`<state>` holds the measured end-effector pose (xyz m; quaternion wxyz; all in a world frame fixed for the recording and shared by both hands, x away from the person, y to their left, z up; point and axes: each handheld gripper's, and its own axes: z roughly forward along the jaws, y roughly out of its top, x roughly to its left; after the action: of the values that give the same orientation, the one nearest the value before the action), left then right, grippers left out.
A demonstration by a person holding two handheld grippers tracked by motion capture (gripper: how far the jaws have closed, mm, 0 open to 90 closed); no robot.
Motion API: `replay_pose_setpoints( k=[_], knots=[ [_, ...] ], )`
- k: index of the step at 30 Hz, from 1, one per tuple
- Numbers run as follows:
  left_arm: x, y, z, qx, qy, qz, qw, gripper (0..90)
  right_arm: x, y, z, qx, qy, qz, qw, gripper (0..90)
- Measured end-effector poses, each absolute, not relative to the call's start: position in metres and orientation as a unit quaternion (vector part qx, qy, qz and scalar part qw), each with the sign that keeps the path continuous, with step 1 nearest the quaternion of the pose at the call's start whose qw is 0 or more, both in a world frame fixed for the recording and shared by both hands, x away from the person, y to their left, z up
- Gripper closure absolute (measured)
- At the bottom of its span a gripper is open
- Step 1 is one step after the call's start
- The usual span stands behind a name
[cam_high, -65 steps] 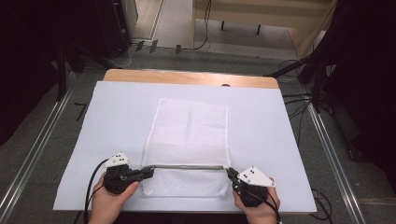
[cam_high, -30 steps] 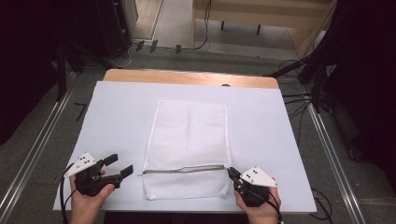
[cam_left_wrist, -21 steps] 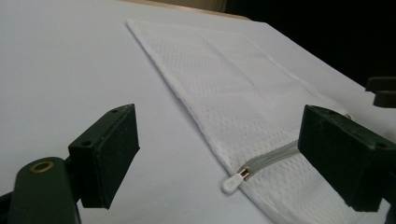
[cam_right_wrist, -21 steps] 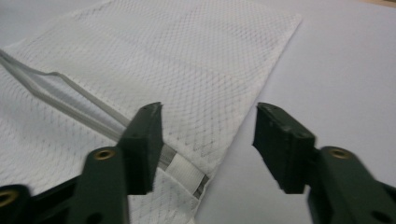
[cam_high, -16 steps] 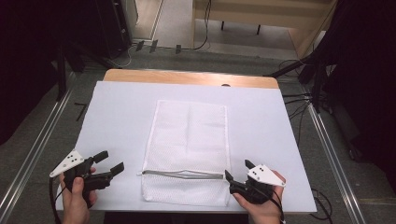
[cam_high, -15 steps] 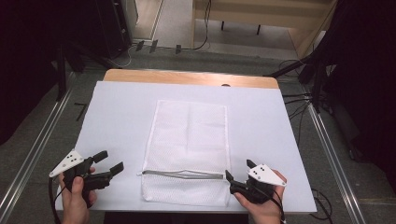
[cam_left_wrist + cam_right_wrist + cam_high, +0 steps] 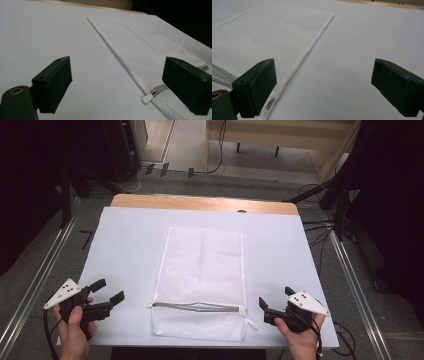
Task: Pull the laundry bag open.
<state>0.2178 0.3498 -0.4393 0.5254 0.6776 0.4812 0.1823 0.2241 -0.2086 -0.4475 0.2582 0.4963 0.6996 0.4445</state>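
Observation:
A white mesh laundry bag lies flat on the white sheet, with its grey zipper running across near the front end. My left gripper is left of the bag, apart from it. Its jaws have just been opening and stand open with nothing between them. From the left gripper view, the white zipper pull lies on the sheet ahead. My right gripper is right of the bag's front corner. Its jaws have just been opening too, and are open and empty, beside the bag's edge.
The sheet covers a wooden table whose bare far edge shows at the back. Metal rails run along the floor on both sides. Cables lie on the floor at the right.
Both grippers held the zipper's ends earlier. The left one let go and moved away left. The right one has since opened and drawn off to the right. The bag lies still.

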Motion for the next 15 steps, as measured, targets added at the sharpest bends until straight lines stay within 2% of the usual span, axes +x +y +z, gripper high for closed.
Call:
replay_pose_setpoints(
  k=[8, 10, 15],
  knots=[
    [0.220, 0.357, -0.443, 0.681, 0.481, 0.192, 0.517, 6.4, 0.231, -0.241, -0.451, 0.521, 0.677, 0.442, 0.272, 4.9],
    [0.221, 0.358, -0.444, 0.683, 0.480, 0.190, 0.517, 1.6, 0.232, -0.248, -0.452, 0.528, 0.670, 0.443, 0.275, 4.9],
    [0.222, 0.357, -0.445, 0.684, 0.482, 0.194, 0.513, 1.6, 0.234, -0.266, -0.456, 0.542, 0.654, 0.447, 0.280, 4.7]
  ],
)
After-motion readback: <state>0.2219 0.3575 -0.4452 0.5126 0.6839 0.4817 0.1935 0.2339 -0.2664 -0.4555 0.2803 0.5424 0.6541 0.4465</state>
